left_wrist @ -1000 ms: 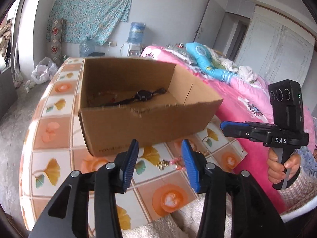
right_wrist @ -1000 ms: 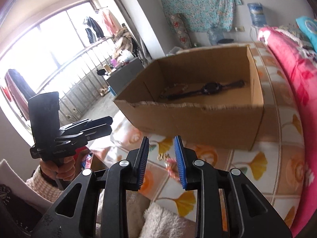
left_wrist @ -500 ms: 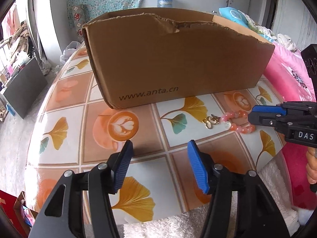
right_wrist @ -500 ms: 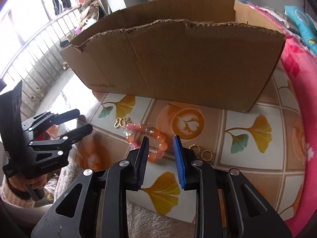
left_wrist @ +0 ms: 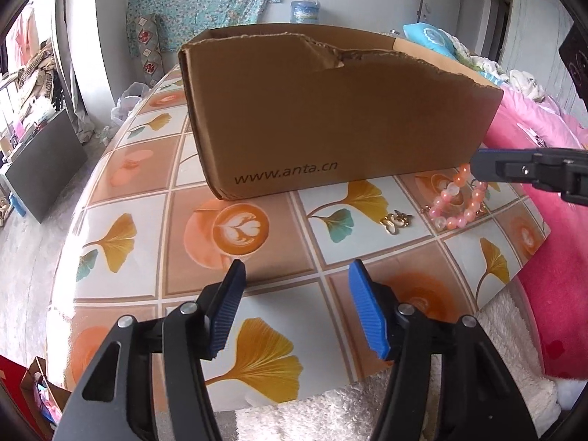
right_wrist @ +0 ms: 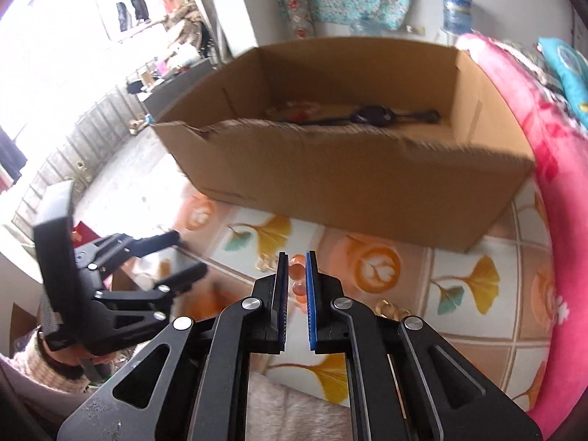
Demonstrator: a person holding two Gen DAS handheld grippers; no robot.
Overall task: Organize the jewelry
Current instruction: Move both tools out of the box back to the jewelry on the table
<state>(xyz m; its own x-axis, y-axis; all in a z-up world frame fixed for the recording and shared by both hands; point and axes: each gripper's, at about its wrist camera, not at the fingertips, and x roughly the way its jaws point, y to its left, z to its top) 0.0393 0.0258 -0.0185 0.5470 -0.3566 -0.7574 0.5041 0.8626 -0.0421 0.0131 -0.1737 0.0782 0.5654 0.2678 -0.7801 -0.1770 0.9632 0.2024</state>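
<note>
The right gripper (right_wrist: 296, 257)'s blue-padded fingers (right_wrist: 311, 275) are closing, now narrow, on the pink and orange bead bracelet (left_wrist: 455, 205); a couple of its beads show in the slim gap between the pads, and in the left wrist view one end of the strand rises to the fingertip while the rest lies coiled on the surface (left_wrist: 257, 268). The left gripper (left_wrist: 296, 275) hangs with its fingers (left_wrist: 228, 312) fairly wide and nothing between them, over a bare stretch of the leaf-patterned cloth. A small gold trinket (left_wrist: 396, 219) lies ahead of the left fingers and to their right, just short of the bracelet. Two small gold rings (right_wrist: 389, 307) lie just right of the right fingers. Beyond both pairs of fingers stands an open cardboard box (left_wrist: 330, 117) printed "www.anta.cn"; inside it lies a black wristwatch (right_wrist: 371, 114).
</note>
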